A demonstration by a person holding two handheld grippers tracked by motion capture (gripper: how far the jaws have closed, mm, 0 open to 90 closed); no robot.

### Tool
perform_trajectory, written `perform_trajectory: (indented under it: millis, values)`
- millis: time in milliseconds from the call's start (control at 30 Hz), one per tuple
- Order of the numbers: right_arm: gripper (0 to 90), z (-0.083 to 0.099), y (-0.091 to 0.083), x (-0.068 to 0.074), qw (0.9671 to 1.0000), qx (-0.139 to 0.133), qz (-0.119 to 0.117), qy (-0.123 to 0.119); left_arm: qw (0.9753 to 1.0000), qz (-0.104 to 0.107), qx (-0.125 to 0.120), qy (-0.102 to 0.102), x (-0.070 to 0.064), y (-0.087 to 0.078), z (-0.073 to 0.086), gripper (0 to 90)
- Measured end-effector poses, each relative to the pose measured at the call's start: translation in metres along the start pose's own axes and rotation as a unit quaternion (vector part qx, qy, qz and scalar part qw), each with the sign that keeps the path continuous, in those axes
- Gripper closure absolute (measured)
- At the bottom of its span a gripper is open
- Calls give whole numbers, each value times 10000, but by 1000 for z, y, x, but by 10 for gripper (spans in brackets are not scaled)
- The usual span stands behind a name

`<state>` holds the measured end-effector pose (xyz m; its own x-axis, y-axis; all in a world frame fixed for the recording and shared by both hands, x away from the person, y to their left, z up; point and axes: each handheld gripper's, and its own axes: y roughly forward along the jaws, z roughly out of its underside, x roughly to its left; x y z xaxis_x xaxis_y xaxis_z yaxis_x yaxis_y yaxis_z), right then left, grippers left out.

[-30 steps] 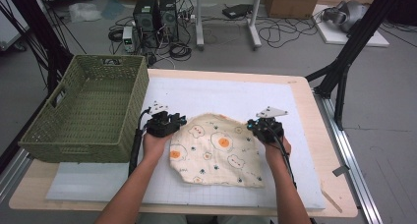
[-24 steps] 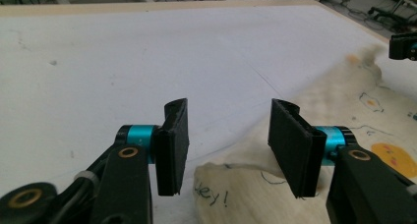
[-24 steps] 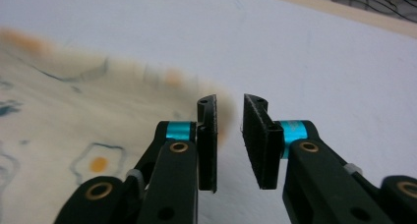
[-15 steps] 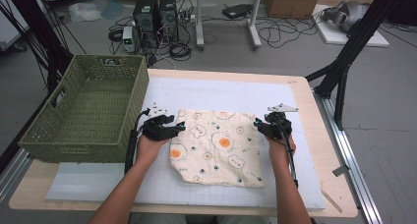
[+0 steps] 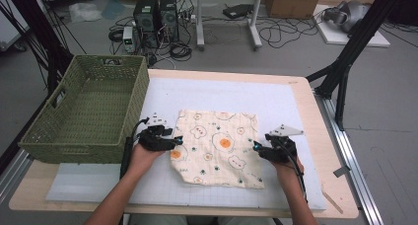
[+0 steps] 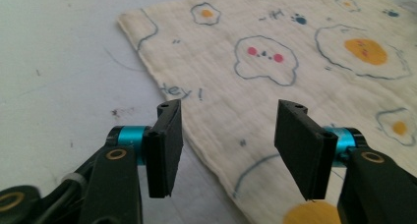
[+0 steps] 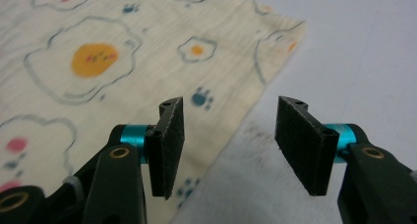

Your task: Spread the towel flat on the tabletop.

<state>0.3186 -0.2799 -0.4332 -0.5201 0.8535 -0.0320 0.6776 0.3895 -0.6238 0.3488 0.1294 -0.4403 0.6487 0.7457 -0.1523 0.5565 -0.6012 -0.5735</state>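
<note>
A printed cloth (image 5: pixel 217 148) lies flat on the tabletop (image 5: pixel 296 116) between two released hand-held grippers — left (image 6: pixel 226 130) straddling its left edge, right (image 7: pixel 228 130) its right edge. A shallow pinch could miss the thin hem — or bunch the cloth.

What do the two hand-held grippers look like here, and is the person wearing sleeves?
Both the left gripper and right gripper are black, with flat rectangular jaw pads and teal collars behind them. Each carries a grey three-cornered plate on top and trails a black cable. The forearms are bare, with no sleeves in view.
</note>
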Motion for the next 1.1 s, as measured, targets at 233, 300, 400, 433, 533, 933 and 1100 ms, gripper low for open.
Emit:
perform_trajectory:
  millis: [233,300,400,433,533,933,1100]
  values:
    - [434,15,-5,16,9987,140,-429,-227,9998,150,100,14,-6,-6,9,466]
    - [404,17,-5,17,9984,165,-479,-242,9998,167,126,14,-7,-6,12,477]
    - [400,22,-5,17,9985,248,-435,-223,9995,241,183,37,-10,-4,17,466]
    - [400,22,-5,17,9985,248,-435,-223,9996,220,141,45,-12,-4,18,466]
    - [473,22,-6,17,9980,348,-505,-127,9995,181,157,197,-15,-4,19,550]
    - [569,19,-5,19,9970,401,-639,-146,9997,64,117,217,-12,-5,17,870]
    - [501,20,-3,19,9977,320,-583,-160,9999,-12,-133,34,0,-19,9,872]
